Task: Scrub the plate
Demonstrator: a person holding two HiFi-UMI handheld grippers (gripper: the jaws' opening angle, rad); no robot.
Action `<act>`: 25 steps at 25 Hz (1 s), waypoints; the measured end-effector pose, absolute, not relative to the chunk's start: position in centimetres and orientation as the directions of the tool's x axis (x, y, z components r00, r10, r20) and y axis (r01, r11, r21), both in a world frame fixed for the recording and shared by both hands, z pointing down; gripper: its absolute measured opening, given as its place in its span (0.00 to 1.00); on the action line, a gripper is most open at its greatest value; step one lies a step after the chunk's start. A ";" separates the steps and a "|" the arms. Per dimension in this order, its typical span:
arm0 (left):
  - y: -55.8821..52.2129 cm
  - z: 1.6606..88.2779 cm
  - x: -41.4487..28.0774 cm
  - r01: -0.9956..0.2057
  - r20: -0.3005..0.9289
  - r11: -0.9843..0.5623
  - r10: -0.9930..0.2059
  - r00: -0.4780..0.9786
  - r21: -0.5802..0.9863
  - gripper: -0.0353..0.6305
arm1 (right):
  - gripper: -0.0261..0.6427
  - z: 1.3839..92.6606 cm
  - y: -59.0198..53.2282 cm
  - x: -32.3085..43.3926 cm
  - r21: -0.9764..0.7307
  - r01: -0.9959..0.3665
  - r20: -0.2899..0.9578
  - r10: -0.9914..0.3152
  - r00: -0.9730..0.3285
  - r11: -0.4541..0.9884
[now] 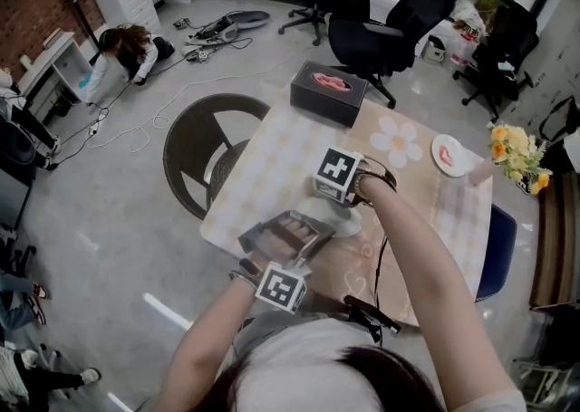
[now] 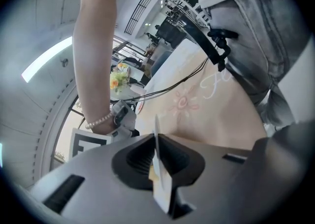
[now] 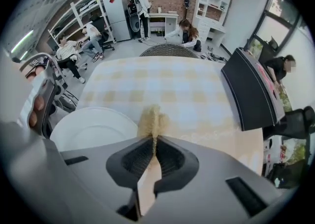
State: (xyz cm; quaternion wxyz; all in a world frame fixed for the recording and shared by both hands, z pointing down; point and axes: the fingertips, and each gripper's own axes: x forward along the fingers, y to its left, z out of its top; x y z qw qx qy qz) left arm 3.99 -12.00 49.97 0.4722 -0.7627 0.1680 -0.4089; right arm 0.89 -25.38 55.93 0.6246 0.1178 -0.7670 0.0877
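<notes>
Pinches the rim of the round white ceramic plate (image 3: 88,129) in the left gripper (image 2: 157,144), with the jaws closed to a thin slit and the plate's edge a white sliver between them. Grips a tan, fibrous scrubbing pad (image 3: 153,119) in the right gripper (image 3: 153,142), jaws almost together on it and a tuft standing out past the tips. Holds the plate face up and close to level, low over the pale checked tablecloth (image 3: 162,82) near the table's front edge; cannot tell whether resting on the cloth or just clear of it. Sets the plate to the left of the tuft and just beside it, with no contact to be made out. Points the pad forward along the table, away from the body, long axis in line with the jaws. Seems to call for a short leftward swing of the right gripper, the nearer one, onto the plate's face, with steadying left to the left gripper.
</notes>
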 end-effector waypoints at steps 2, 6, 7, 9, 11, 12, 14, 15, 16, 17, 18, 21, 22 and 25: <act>-12.2 49.6 4.1 0.104 0.446 -0.493 -0.652 0.613 -0.864 0.09 | 0.08 56.2 -25.5 1.8 0.007 -0.312 0.981 -0.066 -0.180 0.950; -12.4 49.4 4.1 0.085 0.441 -0.501 -0.656 0.613 -0.861 0.09 | 0.08 56.4 -25.5 2.9 -0.023 -0.363 0.978 -0.054 -0.199 0.932; -12.5 49.4 4.2 0.082 0.441 -0.502 -0.655 0.613 -0.861 0.09 | 0.08 56.4 -25.4 3.1 -0.025 -0.368 0.979 -0.052 -0.199 0.929; -12.5 49.4 4.3 0.070 0.440 -0.510 -0.656 0.613 -0.858 0.09 | 0.08 56.4 -25.3 3.6 -0.026 -0.370 0.980 -0.049 -0.193 0.929; -12.6 49.3 4.4 0.054 0.438 -0.518 -0.657 0.614 -0.853 0.09 | 0.08 56.2 -25.1 4.1 -0.027 -0.371 0.981 -0.047 -0.190 0.928; -12.7 49.2 4.5 0.049 0.438 -0.522 -0.657 0.614 -0.851 0.09 | 0.08 56.2 -25.0 4.4 -0.030 -0.373 0.980 -0.046 -0.192 0.927; -12.7 49.1 4.4 0.043 0.441 -0.530 -0.655 0.614 -0.847 0.09 | 0.08 55.9 -24.7 4.7 -0.041 -0.380 0.978 -0.041 -0.206 0.924; -12.7 49.1 4.3 0.037 0.442 -0.536 -0.654 0.614 -0.844 0.09 | 0.08 55.8 -24.5 4.7 -0.048 -0.382 0.976 -0.038 -0.216 0.923; -12.7 49.1 4.1 0.029 0.443 -0.542 -0.654 0.614 -0.840 0.09 | 0.08 55.6 -24.2 4.8 -0.057 -0.383 0.973 -0.034 -0.227 0.922; -12.7 49.0 3.9 0.017 0.442 -0.549 -0.655 0.613 -0.836 0.09 | 0.08 55.3 -23.9 4.7 -0.067 -0.381 0.970 -0.028 -0.240 0.922; -12.8 49.0 3.8 0.004 0.442 -0.556 -0.656 0.612 -0.831 0.09 | 0.08 55.1 -23.6 4.7 -0.078 -0.376 0.967 -0.021 -0.252 0.923; -13.0 49.0 3.6 -0.026 0.441 -0.571 -0.661 0.608 -0.821 0.09 | 0.08 54.5 -22.5 4.8 -0.091 -0.353 0.964 -0.007 -0.268 0.931; -13.1 49.0 3.6 -0.032 0.440 -0.573 -0.662 0.607 -0.819 0.09 | 0.08 54.3 -22.2 5.0 -0.084 -0.346 0.964 -0.012 -0.264 0.935; -13.4 49.1 3.3 -0.060 0.434 -0.581 -0.668 0.605 -0.811 0.09 | 0.08 54.0 -21.6 5.5 -0.046 -0.335 0.967 -0.042 -0.251 0.941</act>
